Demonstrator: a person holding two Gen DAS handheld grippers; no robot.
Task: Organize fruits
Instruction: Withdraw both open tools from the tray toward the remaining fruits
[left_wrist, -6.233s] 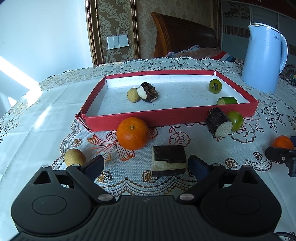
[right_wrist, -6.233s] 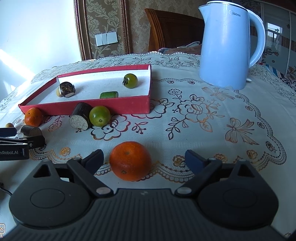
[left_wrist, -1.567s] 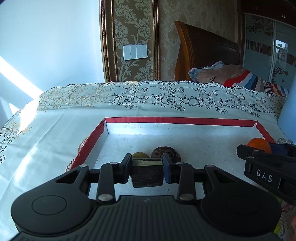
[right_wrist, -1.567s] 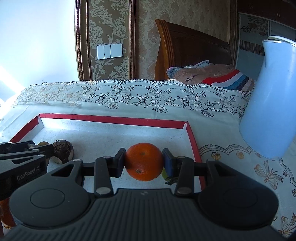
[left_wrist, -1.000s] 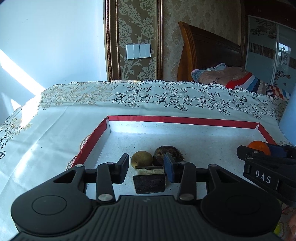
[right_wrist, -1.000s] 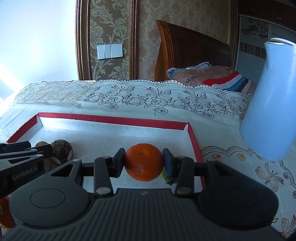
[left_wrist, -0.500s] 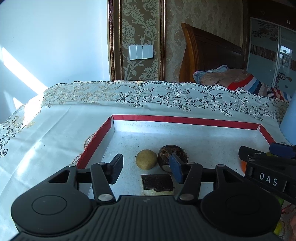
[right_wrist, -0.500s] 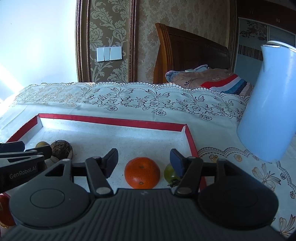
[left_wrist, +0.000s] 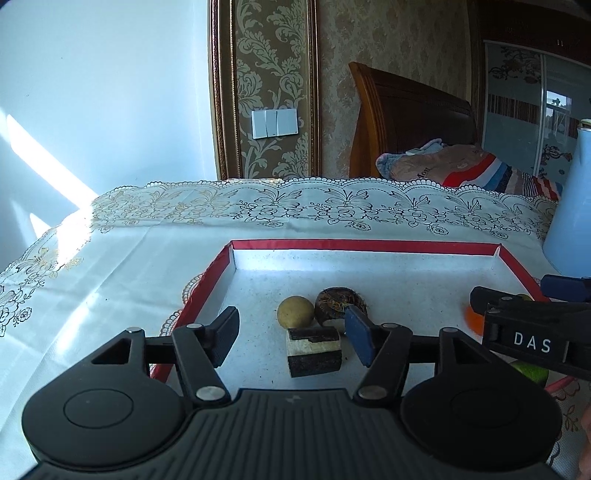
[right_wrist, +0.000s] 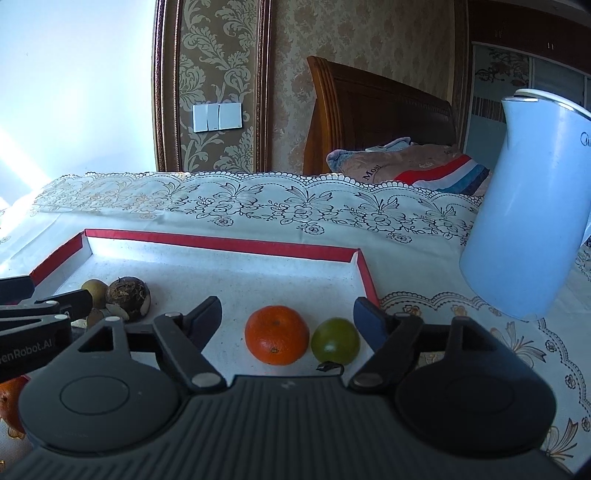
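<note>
A red-rimmed tray (left_wrist: 364, 245) with a white floor lies on the lace cloth. In the left wrist view a dark cut piece with a pale band (left_wrist: 313, 350) rests on the tray floor, free between the fingers of my left gripper (left_wrist: 291, 334), whose jaws are opening. Behind it sit a small yellow-brown fruit (left_wrist: 295, 311) and a dark rough piece (left_wrist: 338, 302). In the right wrist view an orange (right_wrist: 277, 334) and a green fruit (right_wrist: 335, 340) lie in the tray (right_wrist: 221, 242), untouched between the fingers of my right gripper (right_wrist: 288, 319), also opening.
A light blue kettle (right_wrist: 528, 229) stands on the cloth right of the tray. Another orange (right_wrist: 11, 402) lies outside the tray at the lower left of the right wrist view. A wooden headboard and folded bedding lie beyond the table's far edge.
Both grippers opened and let go: the dark cut piece now rests on the tray floor, and the orange sits in the tray beside the green fruit. The left gripper drew back slightly.
</note>
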